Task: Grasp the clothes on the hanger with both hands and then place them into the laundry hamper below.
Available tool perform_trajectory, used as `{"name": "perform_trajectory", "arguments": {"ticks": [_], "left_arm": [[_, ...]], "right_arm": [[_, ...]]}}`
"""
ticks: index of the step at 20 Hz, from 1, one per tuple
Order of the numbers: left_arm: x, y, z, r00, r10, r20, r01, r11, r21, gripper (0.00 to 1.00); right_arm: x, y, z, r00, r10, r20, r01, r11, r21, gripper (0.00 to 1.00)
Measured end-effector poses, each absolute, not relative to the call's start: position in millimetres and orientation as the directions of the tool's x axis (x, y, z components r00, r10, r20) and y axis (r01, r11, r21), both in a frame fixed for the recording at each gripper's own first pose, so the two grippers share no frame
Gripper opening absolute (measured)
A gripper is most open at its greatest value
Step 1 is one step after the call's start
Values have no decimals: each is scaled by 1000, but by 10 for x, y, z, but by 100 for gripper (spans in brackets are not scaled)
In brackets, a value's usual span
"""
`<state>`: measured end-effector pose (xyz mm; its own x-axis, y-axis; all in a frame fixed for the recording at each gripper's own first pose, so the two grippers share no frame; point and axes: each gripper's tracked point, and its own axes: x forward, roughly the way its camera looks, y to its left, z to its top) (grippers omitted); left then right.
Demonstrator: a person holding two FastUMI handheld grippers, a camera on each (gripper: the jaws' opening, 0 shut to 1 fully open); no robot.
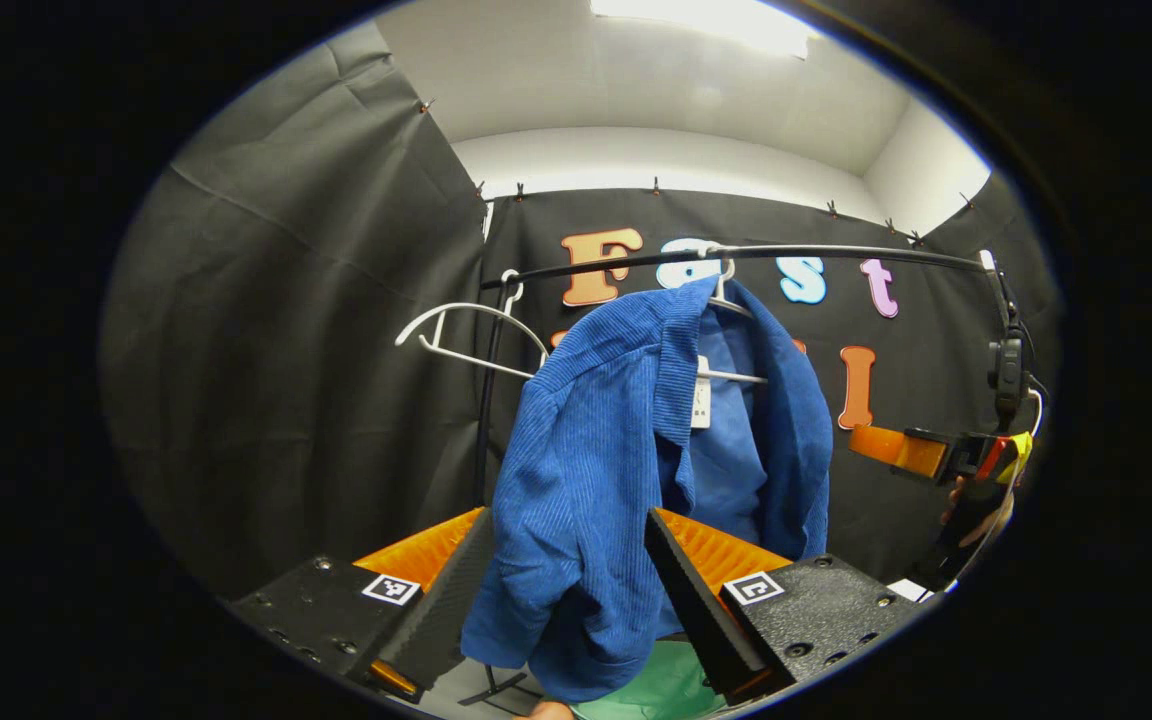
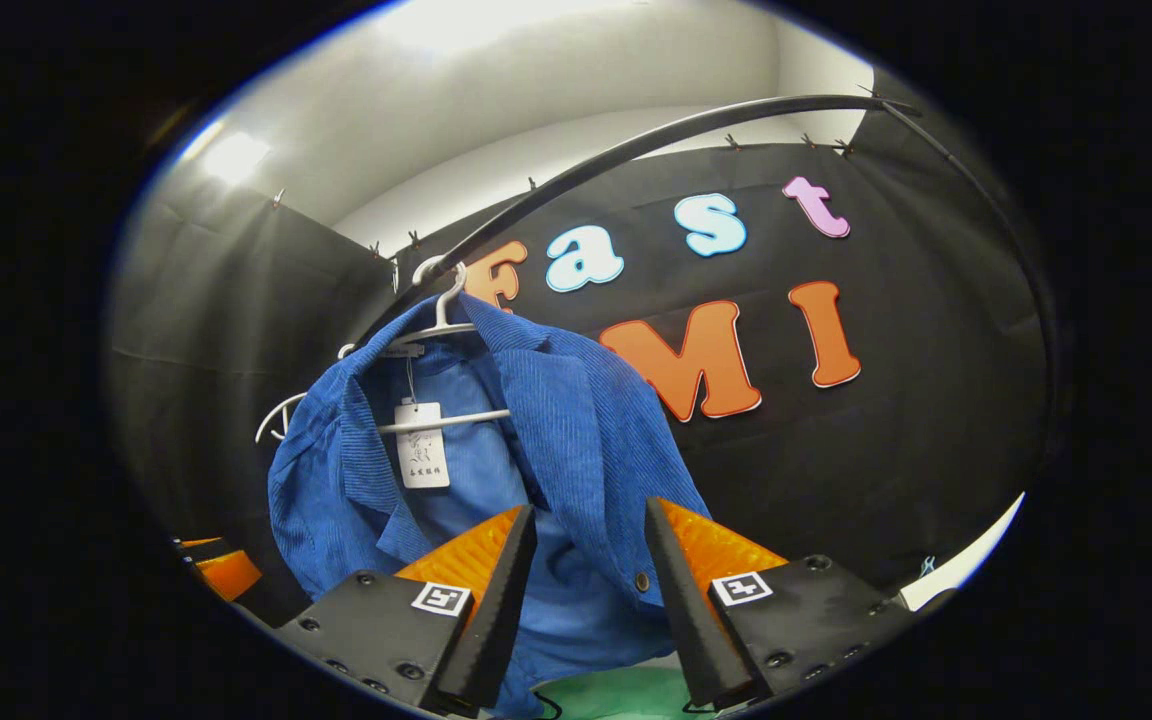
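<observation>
Rail (image 1: 836,252): black bar curving overhead.
Jacket (image 1: 596,470): blue corduroy, on a white hanger (image 2: 441,330) hooked on the rail.
Hamper (image 1: 666,690): green, below the jacket.
Left gripper (image 1: 566,560): fingers spread around the jacket's hem, not closed.
Right gripper (image 2: 591,560): fingers apart, holding nothing, at the jacket's front edge.

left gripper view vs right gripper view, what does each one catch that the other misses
Left gripper view: a bare white hanger on the rail beside the jacket, and the right hand-held gripper farther off, apart from the cloth.

Right gripper view: a button on the jacket's front edge.

Both: the blue corduroy jacket on its hanger, its white tag, the black rail, and a green patch below it.
</observation>
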<state>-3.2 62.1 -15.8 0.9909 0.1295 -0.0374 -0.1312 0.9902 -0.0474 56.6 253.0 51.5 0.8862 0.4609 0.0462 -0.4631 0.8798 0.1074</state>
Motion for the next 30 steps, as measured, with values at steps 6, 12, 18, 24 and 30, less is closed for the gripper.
{"name": "perform_trajectory", "arguments": {"ticks": [6,12,18,24,30], "left_arm": [[57,618,-255,990,128,-61,-131,990,-59,93],[134,595,-274,990,128,-65,-132,989,-62,95],[228,464,-268,993,97,-64,-101,992,-75,95],[480,292,-206,995,88,-48,-92,991,-96,95],[868,29,-211,997,33,-63,-42,989,-140,95]], "right_arm": [[957,2854,465,894,446,42,-447,895,2,74],[1393,3109,318,901,433,0,-433,901,-29,74],[1608,3144,221,884,467,-20,-463,881,98,40],[1484,3063,363,858,512,35,-512,853,103,7],[1398,2979,419,851,521,57,-524,849,63,8]]}}
